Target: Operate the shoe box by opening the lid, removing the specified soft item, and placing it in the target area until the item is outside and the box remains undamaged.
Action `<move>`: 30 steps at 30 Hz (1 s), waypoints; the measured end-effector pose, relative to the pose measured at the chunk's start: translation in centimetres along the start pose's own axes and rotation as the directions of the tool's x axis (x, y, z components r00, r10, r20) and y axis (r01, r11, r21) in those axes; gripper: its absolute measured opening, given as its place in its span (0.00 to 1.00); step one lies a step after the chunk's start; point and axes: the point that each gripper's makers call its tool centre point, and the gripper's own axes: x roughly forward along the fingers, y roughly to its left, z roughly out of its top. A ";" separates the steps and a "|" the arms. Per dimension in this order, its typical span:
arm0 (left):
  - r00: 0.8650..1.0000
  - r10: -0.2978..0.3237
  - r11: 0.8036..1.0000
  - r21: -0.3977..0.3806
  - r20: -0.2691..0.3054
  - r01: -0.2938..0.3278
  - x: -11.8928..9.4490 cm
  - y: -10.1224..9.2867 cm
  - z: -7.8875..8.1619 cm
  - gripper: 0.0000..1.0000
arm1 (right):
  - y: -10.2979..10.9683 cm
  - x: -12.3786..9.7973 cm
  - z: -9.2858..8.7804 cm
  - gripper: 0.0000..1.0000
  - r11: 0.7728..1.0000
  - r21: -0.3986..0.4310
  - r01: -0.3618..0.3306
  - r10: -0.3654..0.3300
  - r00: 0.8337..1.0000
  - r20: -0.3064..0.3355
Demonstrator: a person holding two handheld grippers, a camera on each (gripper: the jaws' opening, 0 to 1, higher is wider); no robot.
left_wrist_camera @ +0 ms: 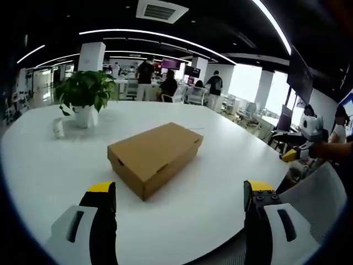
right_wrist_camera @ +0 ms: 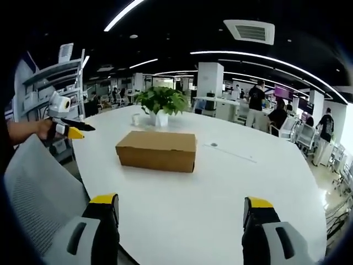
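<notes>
Resting lid-closed on the white table [left_wrist_camera: 220, 182], the shoe box [left_wrist_camera: 155, 156] hides its contents; left gripper [left_wrist_camera: 180, 201] and right gripper [right_wrist_camera: 179, 212] are held agape, well short of it.

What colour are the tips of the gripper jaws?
Yellow on black jaws, seen best in the right gripper view on the right gripper.

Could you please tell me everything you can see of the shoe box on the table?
The shoe box is plain brown cardboard, oblong, with its lid on and closed; the lid's rim overlaps the base all round. It looks undamaged and unmarked. It lies flat on the white round table, near the middle, apart from the potted plant behind it. Nothing touches it except the table; both tools are held short of it, at the table's near edge.
</notes>
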 end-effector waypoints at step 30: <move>0.996 0.088 0.996 -0.004 -0.032 -0.088 6.6 5.8 -2.0 0.97 | -3.4 12.9 0.0 0.89 0.978 -0.129 -0.165 0.160 0.986 -0.052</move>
